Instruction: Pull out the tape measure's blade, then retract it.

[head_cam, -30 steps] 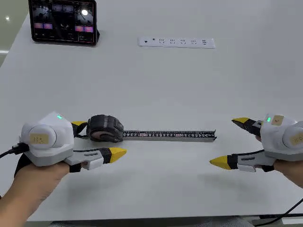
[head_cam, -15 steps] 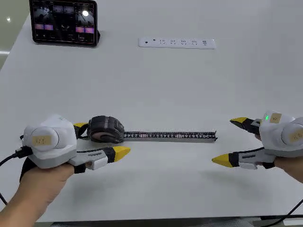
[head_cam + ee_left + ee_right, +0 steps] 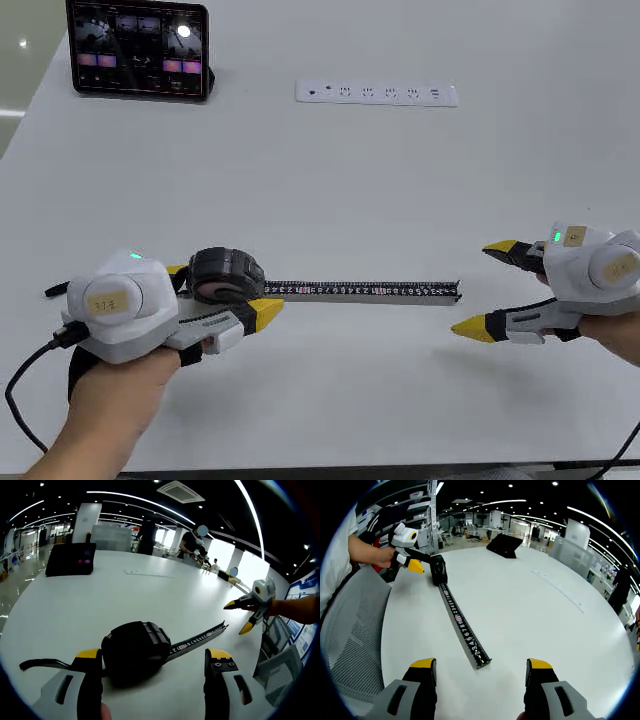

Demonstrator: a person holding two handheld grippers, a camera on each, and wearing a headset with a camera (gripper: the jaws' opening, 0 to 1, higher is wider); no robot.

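Left gripper (image 3: pixel 222 290), jaws apart, has advanced to straddle the tape measure case (image 3: pixel 225 275). Blade (image 3: pixel 360 290) lies extended, unheld. Right gripper (image 3: pixel 470 286) gapes wide, clear of blade. Pull-out looks done; retraction pending.

Open-plan hall around a white worktable

A dark tablet (image 3: pixel 140 48) stands propped at the far left of the white table (image 3: pixel 330 190), and a white power strip (image 3: pixel 376 92) lies to the tablet's right. Left of the tablet, past the table edge, a glossy floor (image 3: pixel 12 587) mirrors the lamps. High above the tablet run long ceiling light strips (image 3: pixel 140 500) and a square air vent (image 3: pixel 181 491). Bright windows (image 3: pixel 250 560) stand far to the tablet's right. A grey mesh chair (image 3: pixel 350 630) sits at the table's near edge, across from the tablet.
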